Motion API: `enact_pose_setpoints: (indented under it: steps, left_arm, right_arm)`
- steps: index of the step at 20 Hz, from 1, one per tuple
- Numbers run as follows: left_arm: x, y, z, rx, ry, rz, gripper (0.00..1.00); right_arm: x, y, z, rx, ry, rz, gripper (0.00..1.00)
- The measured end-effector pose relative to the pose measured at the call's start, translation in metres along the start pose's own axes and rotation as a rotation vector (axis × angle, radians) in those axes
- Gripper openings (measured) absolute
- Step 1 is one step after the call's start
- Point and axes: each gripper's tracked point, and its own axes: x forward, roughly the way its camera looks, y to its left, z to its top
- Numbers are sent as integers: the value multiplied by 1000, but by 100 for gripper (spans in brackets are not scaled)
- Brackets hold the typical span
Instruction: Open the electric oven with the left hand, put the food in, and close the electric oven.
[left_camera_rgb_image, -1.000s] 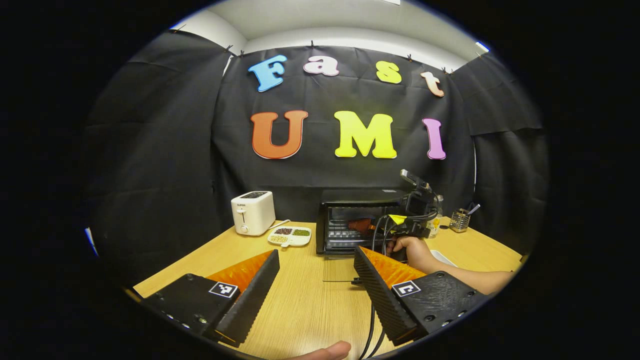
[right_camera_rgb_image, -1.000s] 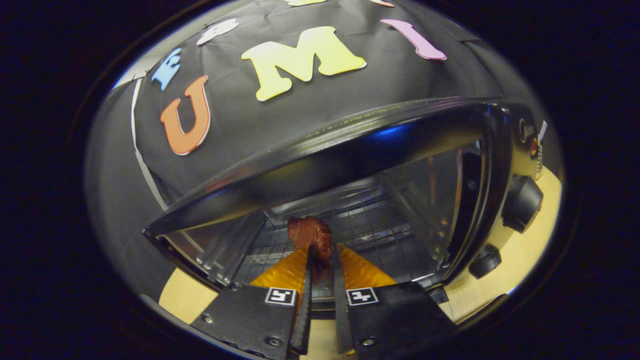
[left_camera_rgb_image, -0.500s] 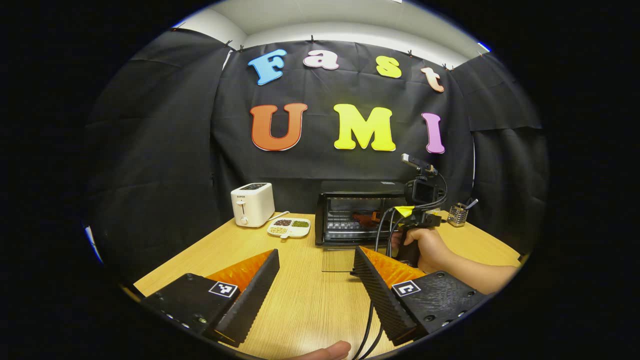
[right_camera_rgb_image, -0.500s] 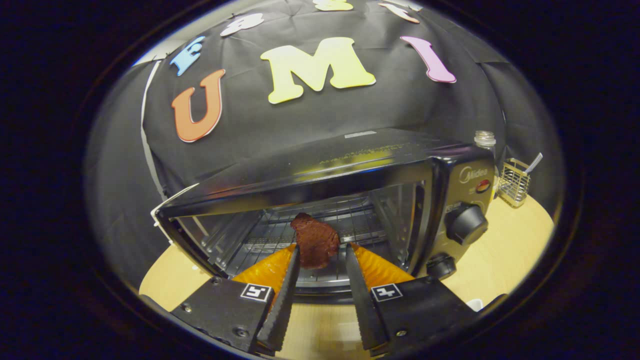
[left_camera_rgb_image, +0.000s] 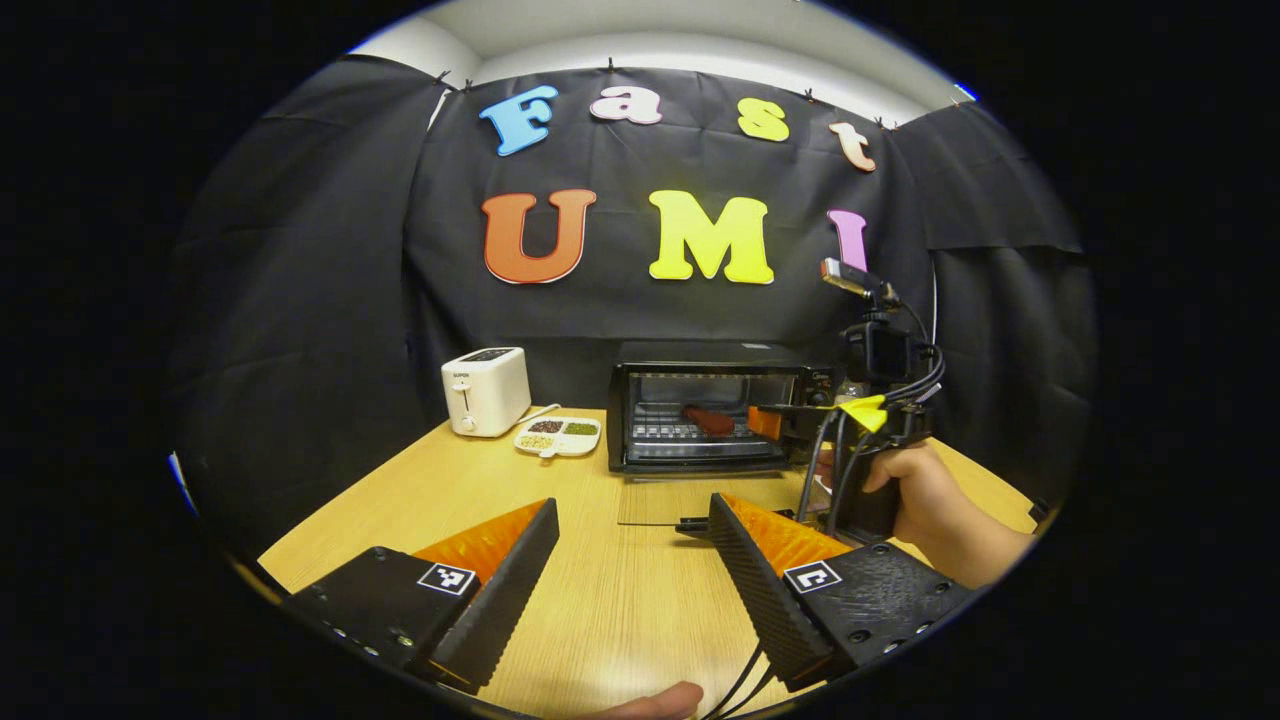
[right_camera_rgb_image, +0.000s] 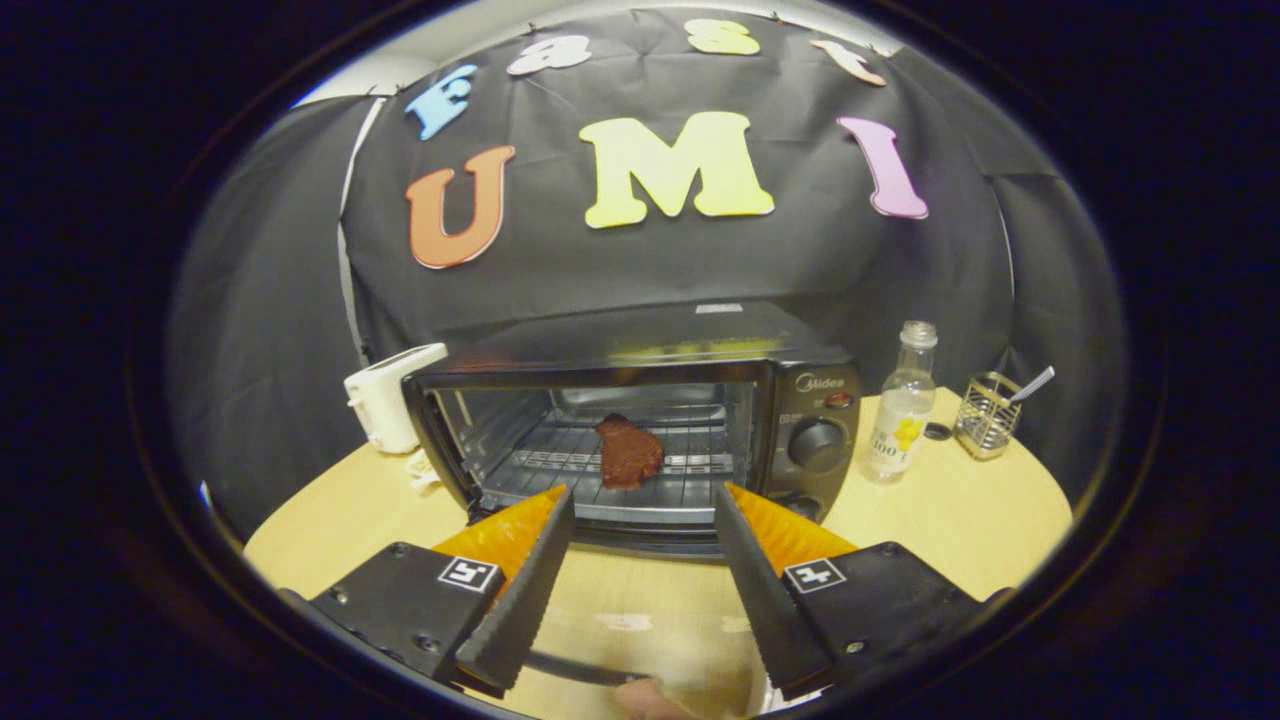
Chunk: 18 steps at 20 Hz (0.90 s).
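Right gripper view: a wooden table (right_camera_rgb_image: 950, 510) holds a black electric oven (right_camera_rgb_image: 640, 430), its glass door (left_camera_rgb_image: 665, 500) folded down flat in front. A white toaster (left_camera_rgb_image: 485, 390) stands left of it, with a divided snack dish (left_camera_rgb_image: 558, 437) between them. A brown piece of meat (right_camera_rgb_image: 628, 452) lies on the oven's wire rack. The right gripper (right_camera_rgb_image: 640, 530), fingers spread and empty, hangs before the opening. The left gripper (left_camera_rgb_image: 630, 545), also spread and empty, hovers over the table.
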Motion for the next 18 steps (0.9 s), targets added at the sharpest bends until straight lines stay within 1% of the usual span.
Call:
enact_pose_setpoints:
  steps: [2,4,7,10,14,15,16,18]
  left_arm:
    - [10,-6,-3,5,17,-6,96]
    - [21,-10,-8,5,35,-7,96]
    - [37,-21,-21,5,72,-17,96]
    - [51,-34,-41,-12,121,-36,96]
    - [69,-61,-67,-56,180,-86,96]
    - [72,-69,-73,-60,195,-99,95]
    - [80,-77,-79,-56,210,-108,96]
    - [88,-85,-89,-37,232,-118,96]
  right_arm:
    - [-29,-1,9,-33,-30,28,89]
    - [-62,-9,21,-72,-69,37,89]
    - [-110,-16,39,-81,-119,57,100]
    - [-159,-31,63,-106,-179,54,100]
    - [-223,-45,92,-118,-252,76,99]
    - [-241,-51,98,-125,-264,71,99]
    - [-255,-56,104,-136,-280,67,100]
    - [-288,-64,122,-153,-348,59,100]
